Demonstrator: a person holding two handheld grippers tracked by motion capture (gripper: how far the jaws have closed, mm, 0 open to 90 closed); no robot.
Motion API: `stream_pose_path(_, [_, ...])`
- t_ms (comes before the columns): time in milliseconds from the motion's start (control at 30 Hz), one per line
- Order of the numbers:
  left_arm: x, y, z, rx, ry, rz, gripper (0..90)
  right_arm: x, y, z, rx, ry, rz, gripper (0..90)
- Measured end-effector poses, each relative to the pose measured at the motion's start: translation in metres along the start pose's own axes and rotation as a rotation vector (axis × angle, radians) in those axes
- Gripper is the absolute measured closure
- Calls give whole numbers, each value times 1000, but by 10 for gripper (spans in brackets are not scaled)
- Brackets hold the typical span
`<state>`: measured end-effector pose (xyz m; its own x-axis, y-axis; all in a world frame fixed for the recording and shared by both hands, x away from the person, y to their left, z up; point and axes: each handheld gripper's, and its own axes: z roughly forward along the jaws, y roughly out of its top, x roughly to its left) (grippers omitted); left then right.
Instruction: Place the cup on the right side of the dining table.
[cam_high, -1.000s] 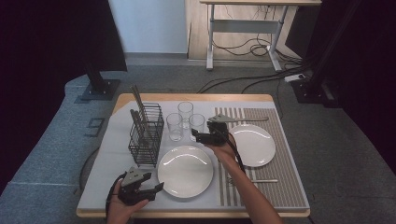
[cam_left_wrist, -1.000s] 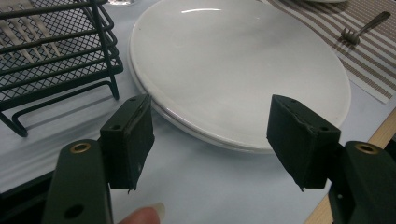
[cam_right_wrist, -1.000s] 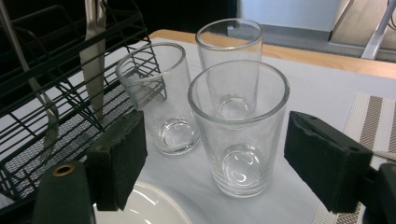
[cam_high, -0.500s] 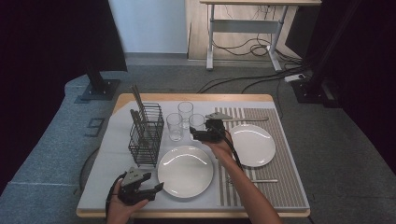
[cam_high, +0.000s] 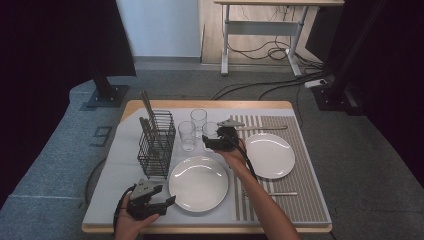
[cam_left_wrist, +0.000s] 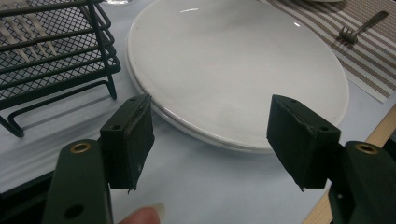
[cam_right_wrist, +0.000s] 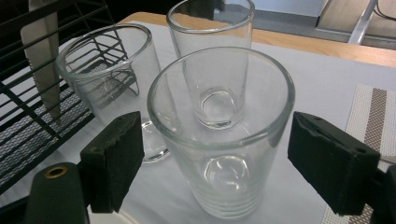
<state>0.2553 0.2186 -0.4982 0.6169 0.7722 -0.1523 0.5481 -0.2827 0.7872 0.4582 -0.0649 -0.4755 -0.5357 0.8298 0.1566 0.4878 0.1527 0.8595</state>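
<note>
The right gripper is reaching with its jaws spread wide on either side of the nearest glass, not yet touching it; in the last second it has been edging closer to the glass, so a grasp looks imminent. The glass is standing upright on the white mat, mouth up, long axis vertical, just in front of two other glasses beside the wire basket. The left gripper is waiting, jaws apart, at the near plate.
</note>
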Motion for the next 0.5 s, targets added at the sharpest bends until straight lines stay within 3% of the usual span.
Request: stream_pose_path(500, [1, 0, -2, -1, -1, 1, 318, 3, 1, 18, 19, -34, -10, 202])
